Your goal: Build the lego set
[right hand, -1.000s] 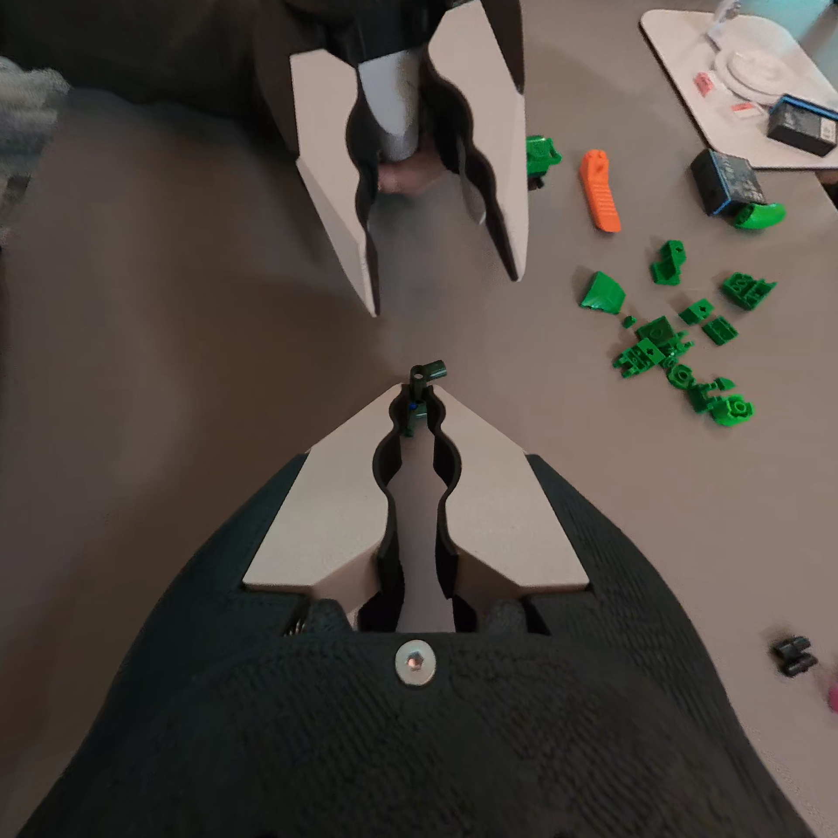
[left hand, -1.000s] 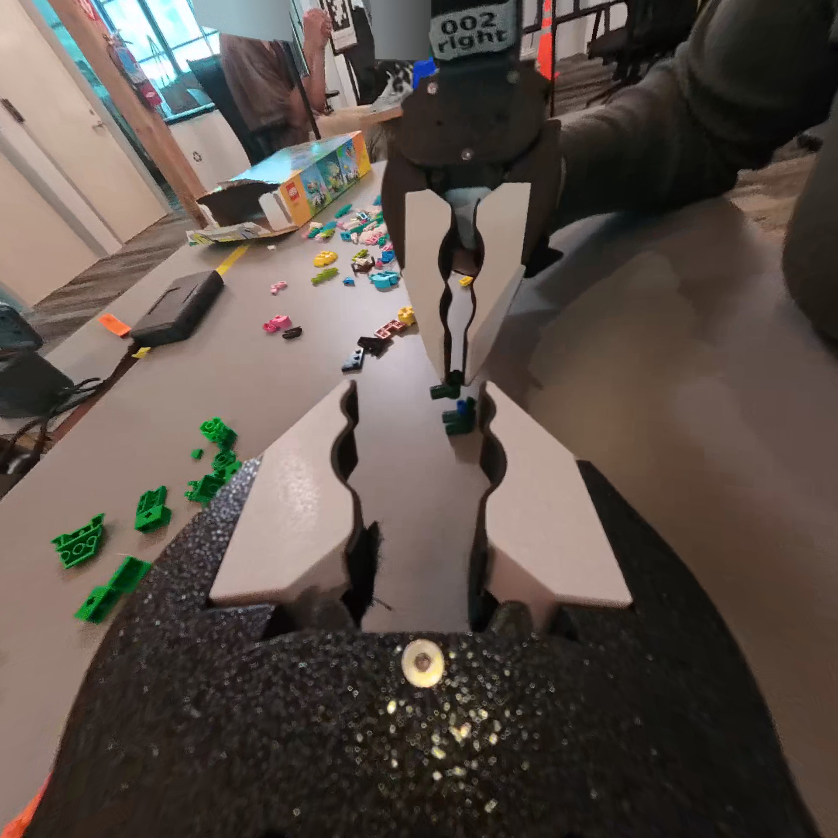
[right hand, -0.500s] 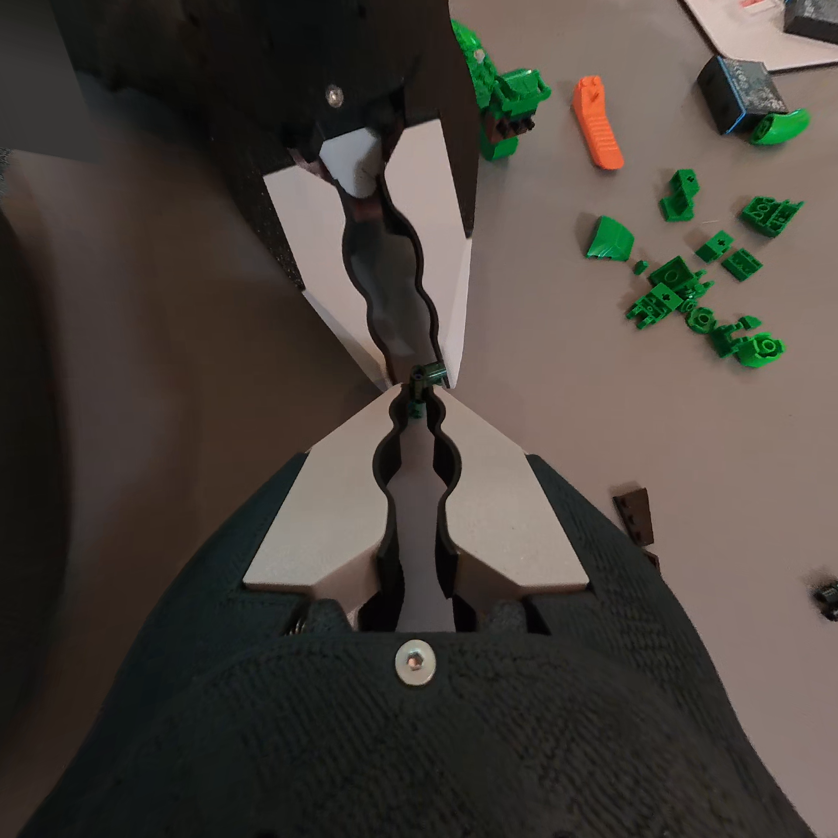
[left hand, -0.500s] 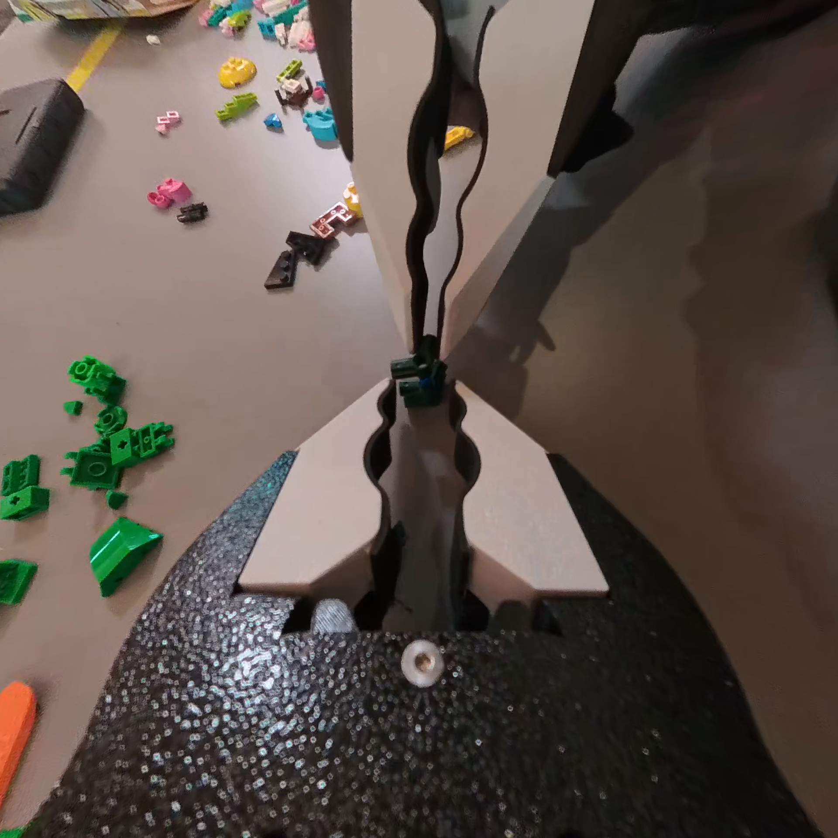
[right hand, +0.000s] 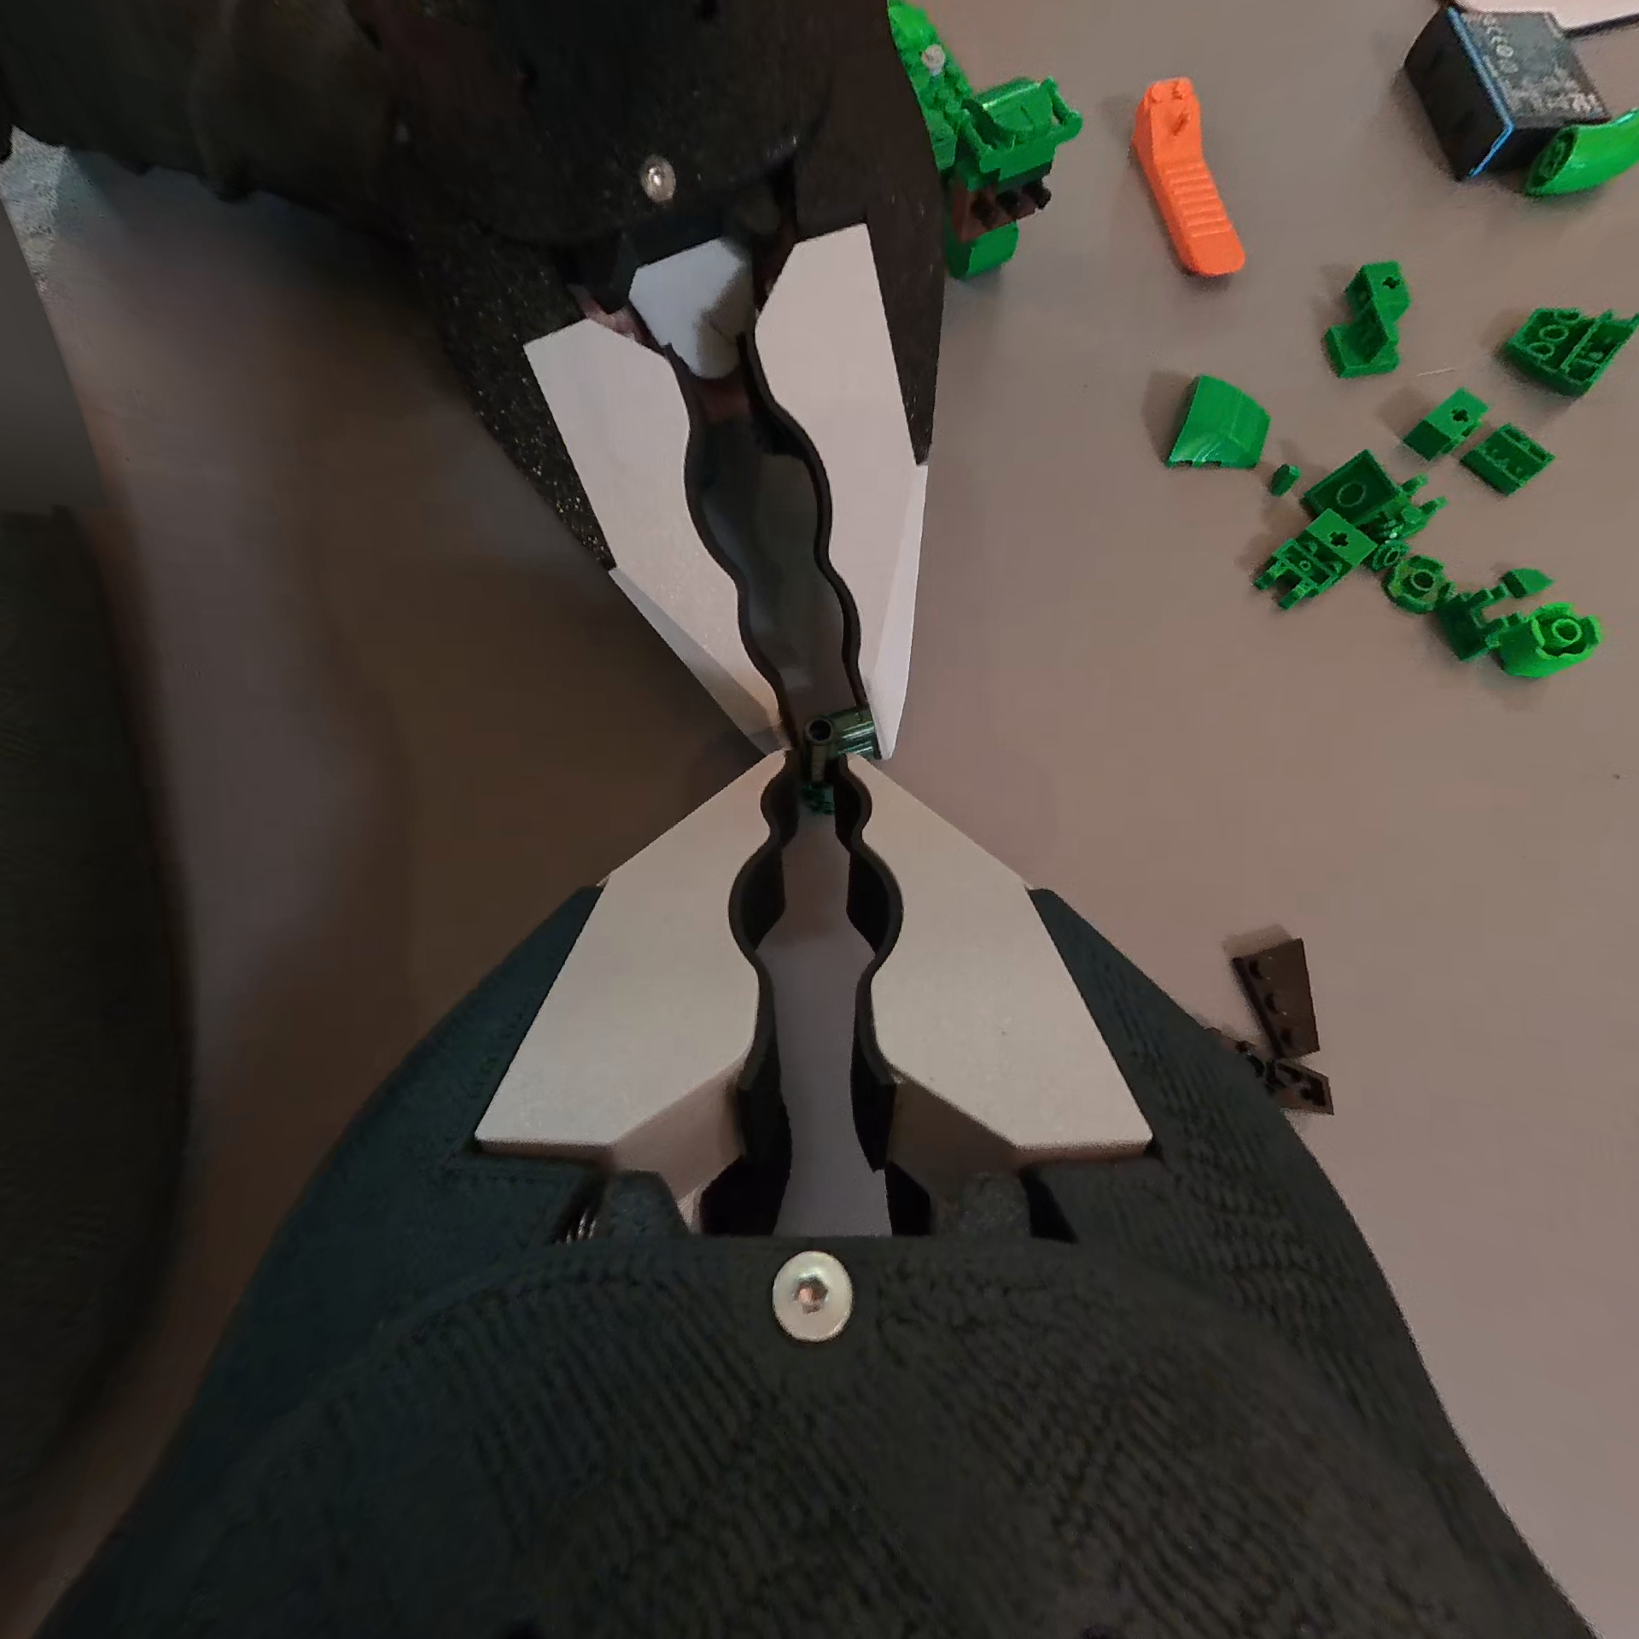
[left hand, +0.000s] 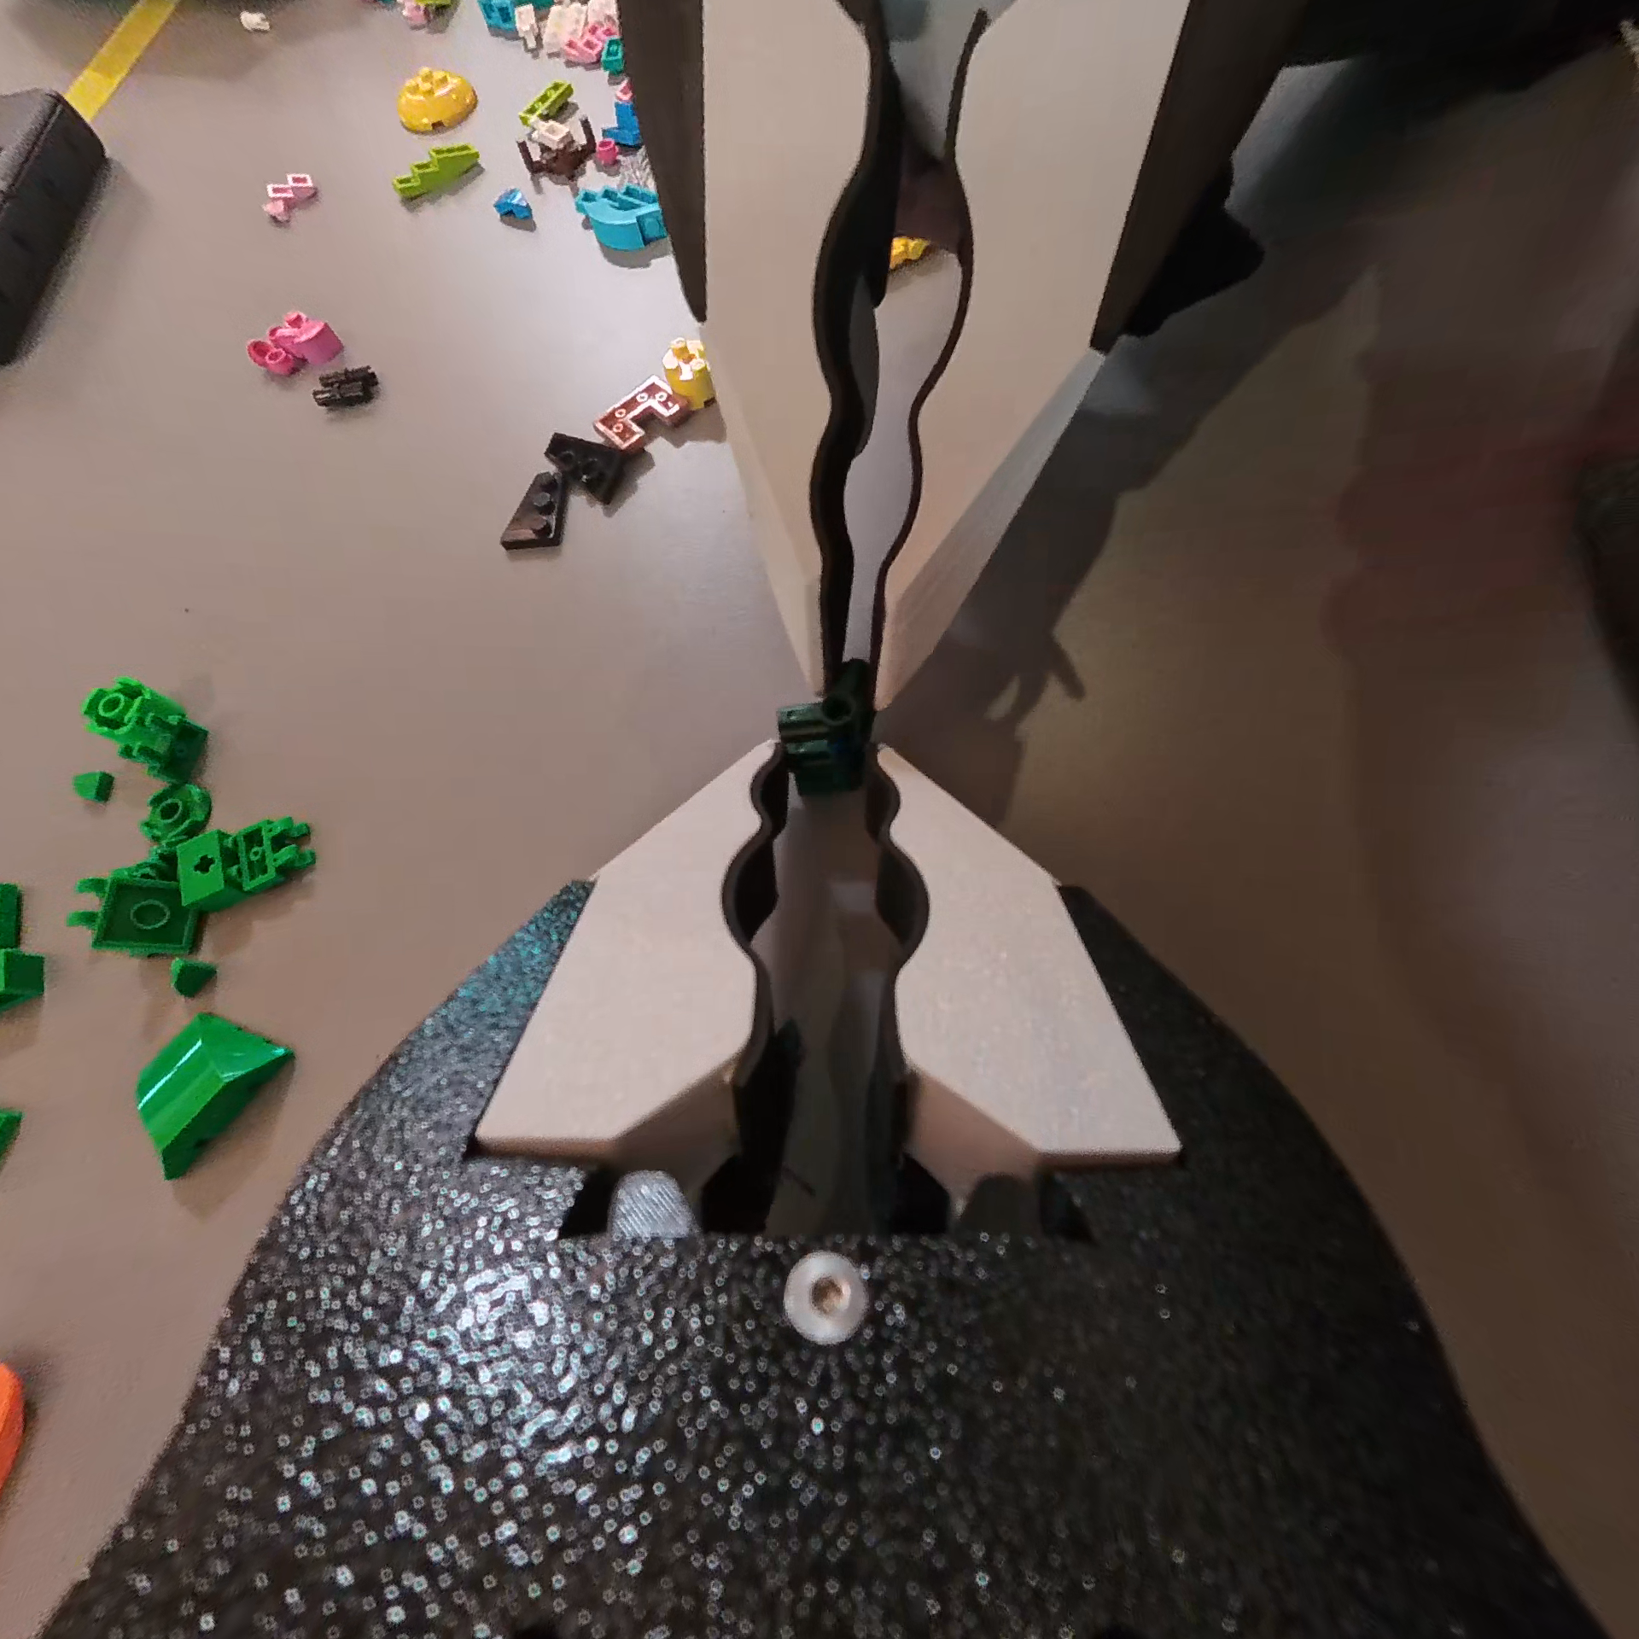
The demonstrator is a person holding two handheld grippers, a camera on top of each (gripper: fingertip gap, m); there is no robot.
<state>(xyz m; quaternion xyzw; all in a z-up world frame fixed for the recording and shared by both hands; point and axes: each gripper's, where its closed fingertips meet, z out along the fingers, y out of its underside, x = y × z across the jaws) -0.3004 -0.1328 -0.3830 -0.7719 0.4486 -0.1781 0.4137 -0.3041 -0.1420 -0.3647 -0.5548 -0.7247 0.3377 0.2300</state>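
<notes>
While the grey table spreads loose bricks across the left of the frame, both claws meet tip to tip at the centre. The left claw is nearly closed, pinching the lower dark green piece; the right claw is likewise nearly closed on the upper dark green connector. These parts look light, stiff and slick, so hold each by its flat sides. The loose green bricks lie at right.
</notes>
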